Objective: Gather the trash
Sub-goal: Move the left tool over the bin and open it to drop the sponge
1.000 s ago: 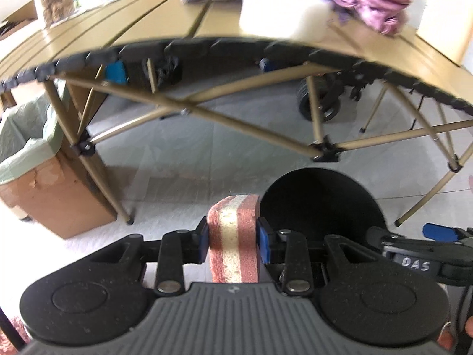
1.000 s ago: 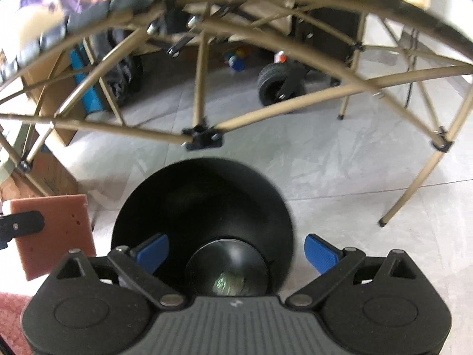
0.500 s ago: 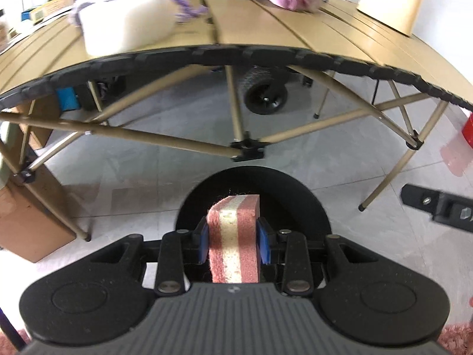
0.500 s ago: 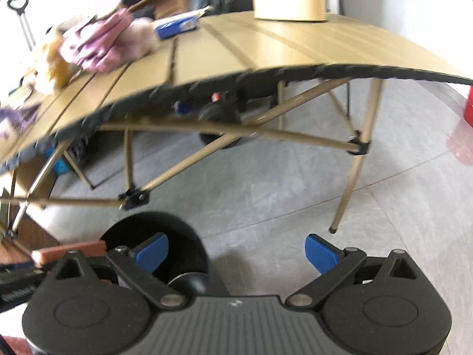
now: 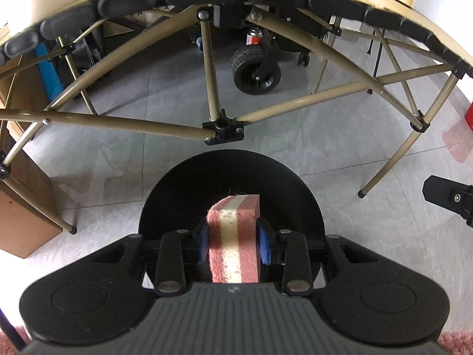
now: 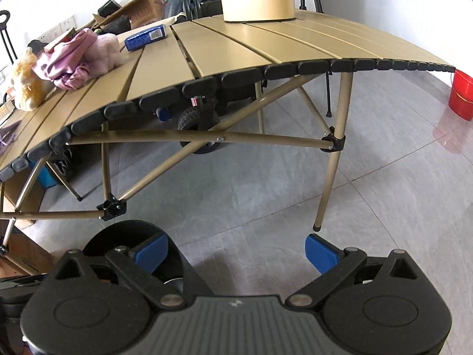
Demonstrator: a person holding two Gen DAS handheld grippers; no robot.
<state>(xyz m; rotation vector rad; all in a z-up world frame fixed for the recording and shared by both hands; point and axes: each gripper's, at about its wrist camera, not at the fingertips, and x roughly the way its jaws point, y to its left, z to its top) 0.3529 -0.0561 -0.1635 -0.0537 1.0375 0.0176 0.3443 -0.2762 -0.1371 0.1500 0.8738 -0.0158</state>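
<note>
Left hand-held gripper (image 5: 233, 244): pink-and-cream striped sponge (image 5: 233, 236)

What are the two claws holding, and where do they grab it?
The left claw pinches a pink-and-cream striped sponge by its two flat sides, above a round black bin. The right claw is open and holds nothing.

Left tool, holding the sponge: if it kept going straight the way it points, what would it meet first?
Most likely the open black bin directly ahead of the left tool and its sponge; depth is hard to judge.
</note>
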